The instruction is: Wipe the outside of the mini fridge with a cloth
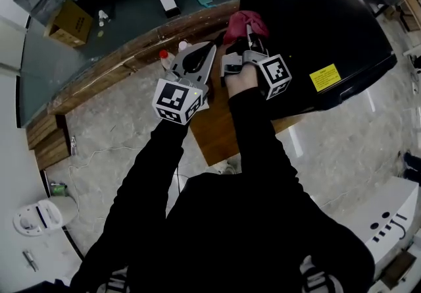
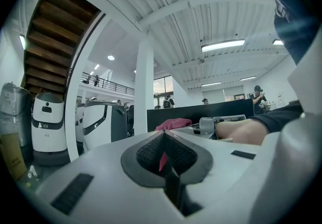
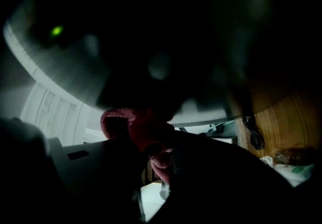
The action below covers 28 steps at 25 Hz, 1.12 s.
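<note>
The fridge (image 1: 316, 22) is seen resting on the bench (image 1: 212, 132). The cloth (image 1: 243, 22) is held against the fridge's left edge, gripped in the right tongs (image 1: 248, 40). The left tongs (image 1: 209, 49) are held closed just beside them.

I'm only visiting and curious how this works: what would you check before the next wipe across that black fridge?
1. Cloth clamped in the right gripper's jaws: ok.
2. Cloth at the mini fridge's near edge: ok.
3. Cloth pressed flat against the fridge: cannot tell.
4. Left gripper jaws together, apart from the cloth: ok.
</note>
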Available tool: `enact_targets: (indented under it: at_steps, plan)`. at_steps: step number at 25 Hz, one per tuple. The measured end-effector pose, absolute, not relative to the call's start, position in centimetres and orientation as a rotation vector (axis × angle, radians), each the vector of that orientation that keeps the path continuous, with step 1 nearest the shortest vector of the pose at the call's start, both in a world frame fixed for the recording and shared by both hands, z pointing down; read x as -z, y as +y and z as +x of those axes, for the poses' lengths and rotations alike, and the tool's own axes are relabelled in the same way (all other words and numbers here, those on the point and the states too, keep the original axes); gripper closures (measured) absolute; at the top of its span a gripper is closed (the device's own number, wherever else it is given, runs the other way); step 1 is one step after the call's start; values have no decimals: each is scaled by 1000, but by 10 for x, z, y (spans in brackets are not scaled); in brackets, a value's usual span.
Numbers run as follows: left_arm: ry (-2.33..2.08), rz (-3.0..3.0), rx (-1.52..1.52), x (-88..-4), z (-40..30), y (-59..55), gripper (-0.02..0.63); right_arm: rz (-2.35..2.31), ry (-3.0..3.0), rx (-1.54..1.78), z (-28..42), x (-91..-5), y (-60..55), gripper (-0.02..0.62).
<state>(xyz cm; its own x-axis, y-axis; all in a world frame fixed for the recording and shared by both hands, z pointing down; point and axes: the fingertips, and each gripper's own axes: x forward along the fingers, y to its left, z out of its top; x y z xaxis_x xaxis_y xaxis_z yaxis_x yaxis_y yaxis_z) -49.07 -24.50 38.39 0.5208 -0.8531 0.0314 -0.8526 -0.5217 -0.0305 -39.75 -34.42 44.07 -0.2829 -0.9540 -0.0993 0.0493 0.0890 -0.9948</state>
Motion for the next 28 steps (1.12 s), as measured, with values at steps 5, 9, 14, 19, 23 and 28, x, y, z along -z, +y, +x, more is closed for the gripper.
enact_targets:
  at_steps: [5,9,14,19,23,28]
  plan:
    - [1531,-2777,132,-415,-489,-248,600,-1015,1375,1420,-396,-489,-342,503]
    - [1522,-2824,215,-452,-485,-252,600,-1061,1318,1485,-396,-541,-342,503]
    - [1513,-2890,338,-503,-478,-259,600,-1111,1282,1524,-396,-587,-345,503]
    - [1520,-2912,433,-544,-474,-260,600,-1164,1247,1568,-393,-634,-343,505]
    - [1545,-2929,497,-572,-476,-258,600,-1212,1207,1614,-389,-677,-337,505]
    - [1544,-2956,562,-598,-476,-247,600,-1255,1165,1652,-383,-729,-328,506]
